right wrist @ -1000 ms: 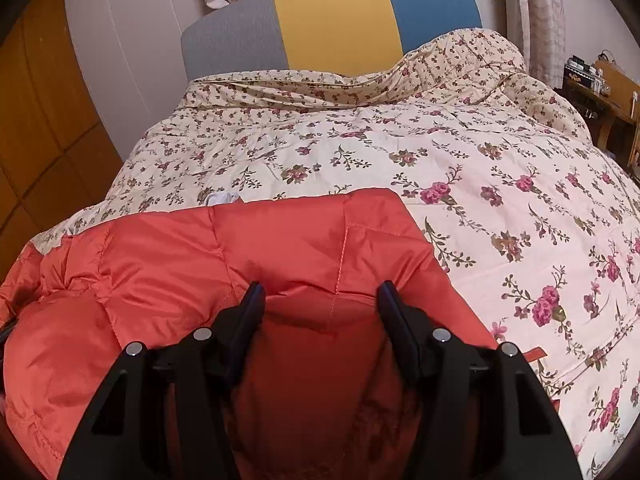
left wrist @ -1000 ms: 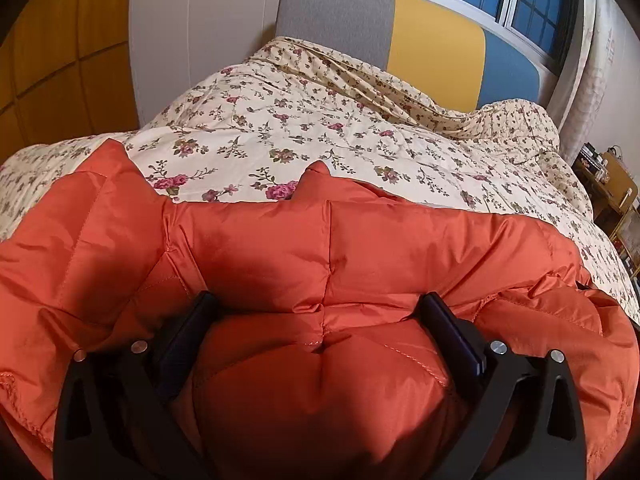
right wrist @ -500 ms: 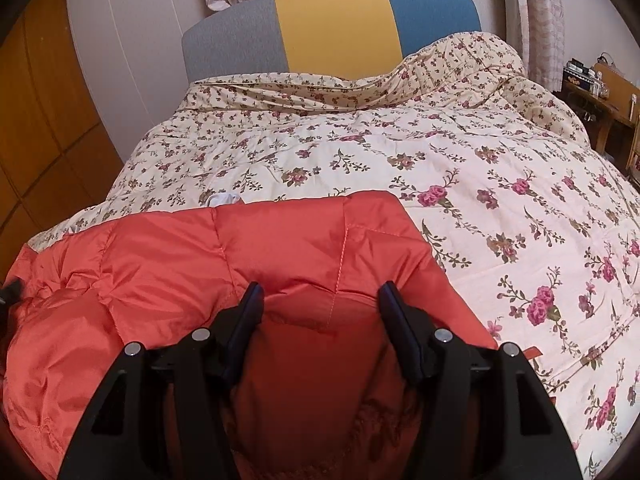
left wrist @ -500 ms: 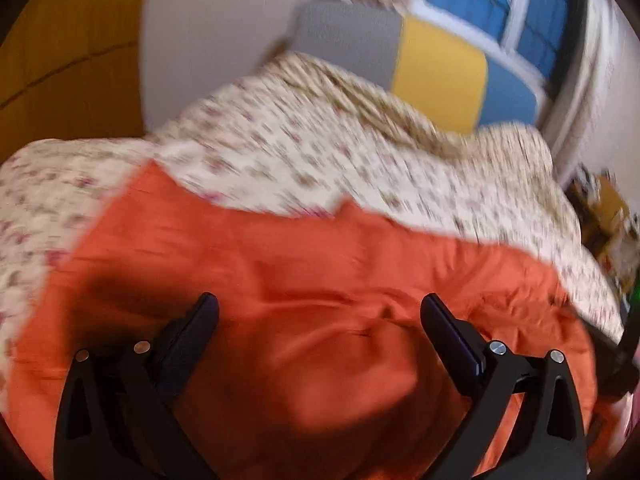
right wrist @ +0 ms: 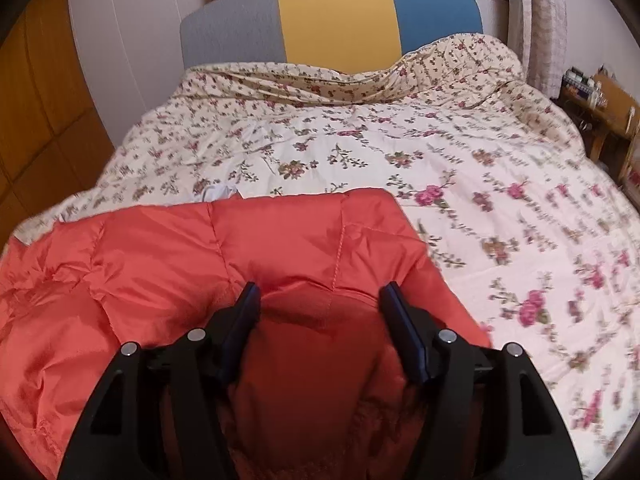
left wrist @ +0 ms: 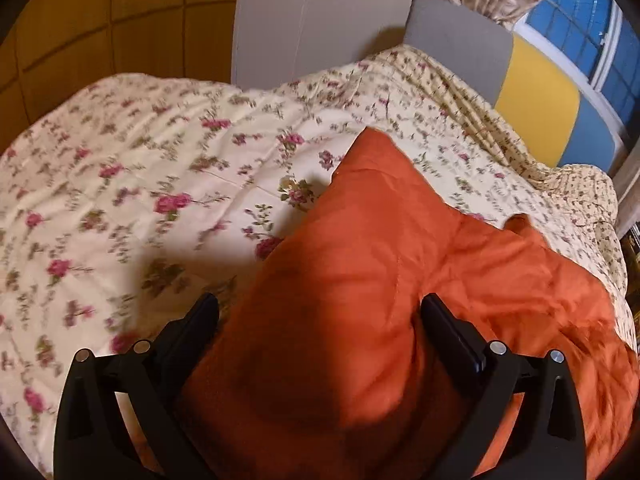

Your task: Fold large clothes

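Both grippers' fingers apparently clamped on orange puffer jacket (right wrist: 280,248) over floral quilt (right wrist: 400,152).

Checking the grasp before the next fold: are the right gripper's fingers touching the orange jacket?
Touching. In the right wrist view, the right gripper has orange jacket fabric bunched between its fingers, pressing against both inner pads with no gap visible.

Bed (right wrist: 360,152) was covered by a cream floral quilt (right wrist: 500,216), rumpled near the grey/yellow/blue headboard (right wrist: 336,20). Orange puffer jacket (right wrist: 240,248) lay directly on the quilt at the near end. Small white item (right wrist: 218,191) sat on the quilt just beyond the jacket edge; couldn't identify it.
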`<move>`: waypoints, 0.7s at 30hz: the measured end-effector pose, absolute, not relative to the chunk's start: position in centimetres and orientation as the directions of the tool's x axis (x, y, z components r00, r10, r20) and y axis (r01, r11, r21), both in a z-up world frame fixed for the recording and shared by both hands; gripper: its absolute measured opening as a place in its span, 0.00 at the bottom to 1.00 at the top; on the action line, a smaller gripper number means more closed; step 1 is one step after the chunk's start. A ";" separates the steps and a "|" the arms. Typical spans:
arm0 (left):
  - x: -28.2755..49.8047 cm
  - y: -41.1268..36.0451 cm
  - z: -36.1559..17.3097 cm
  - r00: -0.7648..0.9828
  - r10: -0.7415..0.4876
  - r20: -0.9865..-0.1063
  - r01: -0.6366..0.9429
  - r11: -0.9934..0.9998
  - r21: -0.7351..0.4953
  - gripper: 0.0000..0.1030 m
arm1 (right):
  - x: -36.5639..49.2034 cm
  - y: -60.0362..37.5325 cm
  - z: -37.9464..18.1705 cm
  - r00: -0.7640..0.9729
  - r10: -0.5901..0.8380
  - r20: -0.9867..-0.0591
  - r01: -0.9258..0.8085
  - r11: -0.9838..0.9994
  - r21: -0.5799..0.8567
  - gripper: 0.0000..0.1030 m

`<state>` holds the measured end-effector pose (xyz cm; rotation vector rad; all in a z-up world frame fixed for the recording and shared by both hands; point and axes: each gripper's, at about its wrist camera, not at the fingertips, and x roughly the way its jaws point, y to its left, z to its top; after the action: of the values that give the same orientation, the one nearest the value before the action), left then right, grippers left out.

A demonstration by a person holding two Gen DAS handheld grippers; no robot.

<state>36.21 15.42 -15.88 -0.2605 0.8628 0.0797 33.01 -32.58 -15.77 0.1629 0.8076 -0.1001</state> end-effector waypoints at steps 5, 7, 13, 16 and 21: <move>29.5 18.2 -13.8 0.739 -0.061 -0.671 -0.178 0.942 -0.283 0.97 | 28.2 -31.0 -12.7 0.732 0.075 -0.677 0.068 0.981 0.183 0.72; 27.2 19.5 -13.9 0.739 -0.082 -0.669 -0.206 0.917 -0.341 0.97 | 25.7 -30.2 -11.6 0.750 0.118 -0.651 0.028 0.977 0.209 0.72; 20.6 21.4 -15.5 0.766 -0.189 -0.614 -0.219 0.822 -0.526 0.97 | 18.4 -26.6 -10.2 0.765 0.227 -0.602 -0.068 0.959 0.275 0.59; 18.5 20.3 -16.0 0.758 -0.263 -0.597 -0.179 0.797 -0.578 0.91 | 16.4 -24.2 -10.5 0.738 0.281 -0.613 -0.126 0.950 0.284 0.31; 16.2 18.7 -16.7 0.748 -0.321 -0.581 -0.140 0.780 -0.610 0.76 | 14.7 -21.0 -11.1 0.725 0.330 -0.604 -0.194 0.940 0.281 0.18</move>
<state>16.19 18.69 -16.71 -0.6839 0.7333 -0.1081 14.68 -20.98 -11.14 0.2046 0.7027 0.2914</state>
